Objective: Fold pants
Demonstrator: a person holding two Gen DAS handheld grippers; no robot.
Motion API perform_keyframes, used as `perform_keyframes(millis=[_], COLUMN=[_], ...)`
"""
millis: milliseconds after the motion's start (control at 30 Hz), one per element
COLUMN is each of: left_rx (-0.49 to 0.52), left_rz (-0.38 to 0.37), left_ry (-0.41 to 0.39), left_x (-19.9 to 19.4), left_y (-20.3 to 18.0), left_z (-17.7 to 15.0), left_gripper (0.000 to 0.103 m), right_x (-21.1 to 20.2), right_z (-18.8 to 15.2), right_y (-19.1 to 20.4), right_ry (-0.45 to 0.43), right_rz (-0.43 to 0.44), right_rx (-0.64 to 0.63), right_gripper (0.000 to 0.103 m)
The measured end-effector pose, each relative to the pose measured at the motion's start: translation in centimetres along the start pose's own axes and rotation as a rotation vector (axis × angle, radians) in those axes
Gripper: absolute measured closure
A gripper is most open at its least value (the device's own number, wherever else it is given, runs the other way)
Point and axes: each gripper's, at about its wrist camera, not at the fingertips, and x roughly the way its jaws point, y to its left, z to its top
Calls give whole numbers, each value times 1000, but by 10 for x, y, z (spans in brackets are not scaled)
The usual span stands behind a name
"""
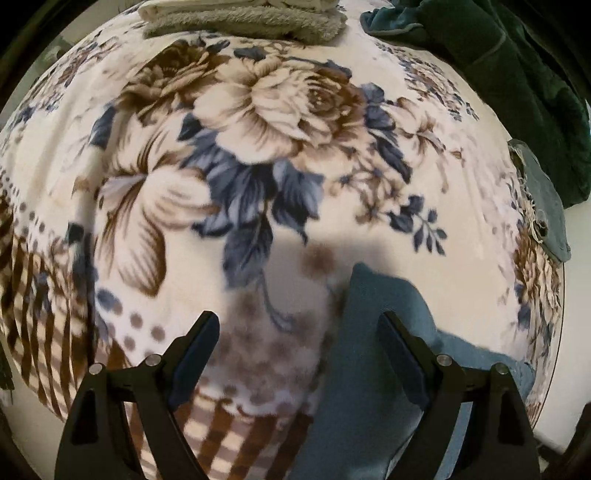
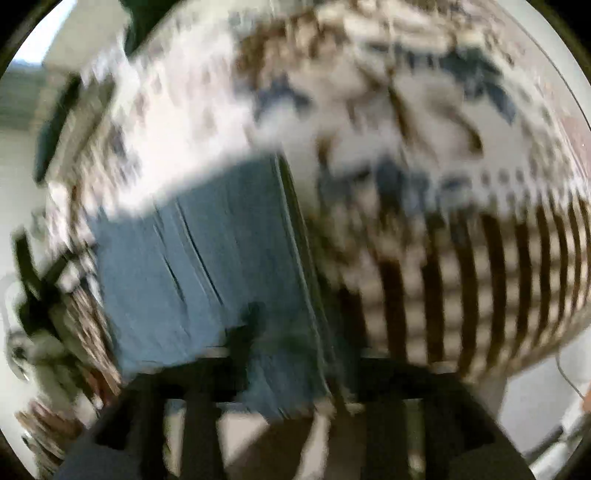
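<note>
Left wrist view, nearest part: the left gripper [image 1: 299, 325] points steeply down with its two black fingers [image 1: 201, 339] spread wide apart and nothing clamped between them. The folded blue pants [image 1: 369, 369] lie on the floral blanket [image 1: 258, 147] at the near right; the right-hand finger stands over the cloth, while the left-hand finger stands over bare blanket. Whether either finger touches the fabric cannot be told. A soft shadow falls on the blanket just beyond the fingers.

Middle distance: a large printed rose in cream and brown with blue-grey leaves fills the blanket's centre; a brown striped border runs along its near left edge.

Far part: a folded beige towel [image 1: 243, 18] rests at the far edge of the blanket, and a dark green garment [image 1: 498, 55] is heaped at the far right. A grey-blue cloth with a frayed edge [image 1: 546, 210] lies at the right edge of the blanket.

Right wrist view, heavily blurred: the right gripper [image 2: 295, 387] appears only as dark smeared shapes at the near edge; the blur hides the fingertips, so the frame itself does not show how the jaws stand. The pants [image 2: 207, 258] lie beneath it as a blue rectangle with stacked fold edges along its right side, on the blanket [image 2: 461, 258].
</note>
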Motion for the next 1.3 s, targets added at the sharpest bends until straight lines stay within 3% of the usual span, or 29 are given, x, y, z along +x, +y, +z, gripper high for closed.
perform_keyframes(millis=[33,100,133,167,200,233,367,500,633,667,767,800,900,1000,1033,1067,1133,1167,1300], left_rx=[0,-1,-1,1,3,3,-14,-14,10,9,23,15,-7,-39,-42,-41,-39,-44,-98], left_rz=[-7,-16,-20,-25,-28,-31,-73,-97,-100,-110,-100,-107,-134,-181,-202,-231,-270,-303,-432], left_ry=[-3,-10,-13,-17,-21,-26,-21,23,88,94,87,82,93,82,71,55,32,35,117], left_x=[0,-4,-6,-9,-12,-15,-19,0,38,47,65,66,58,33,24,13,-10,-17,-7], left_y=[0,-2,-2,-3,-3,-3,-4,-18,-29,-28,-20,-15,-9,-2,-2,-1,1,3,10], left_z=[1,4,5,5,5,5,5,7,11,13,24,30,36,34,32,28,12,4,-40], left_gripper=[16,16,16,16,16,16,16,16,16,18,44,48,49,49,49,48,26,12,10], right_x=[8,38,52,60,57,48,-4,-8,9,15,23,28,42,42,40,34,23,21,48], right_z=[9,27,30,30,26,21,-3,-15,-10,-8,-5,-3,-1,0,-1,-5,-13,-19,-34], right_y=[-1,-6,-8,-8,-7,-1,12,-7,-9,-6,-14,-15,-17,-23,-25,-30,-32,-33,-40], right_ry=[3,81,125,137,92,41,-120,-112,-62,-53,-40,-34,-3,24,32,30,7,12,115], right_rz=[19,67,96,125,112,96,-3,5,-27,-52,-72,-76,-75,4,41,79,133,167,242], right_rx=[17,69,86,108,124,96,65,166,144,126,124,127,131,163,177,186,175,152,123], right_gripper=[9,9,16,46,58,86,94,98,98,98,98,98,96,81,71,44,15,9,8])
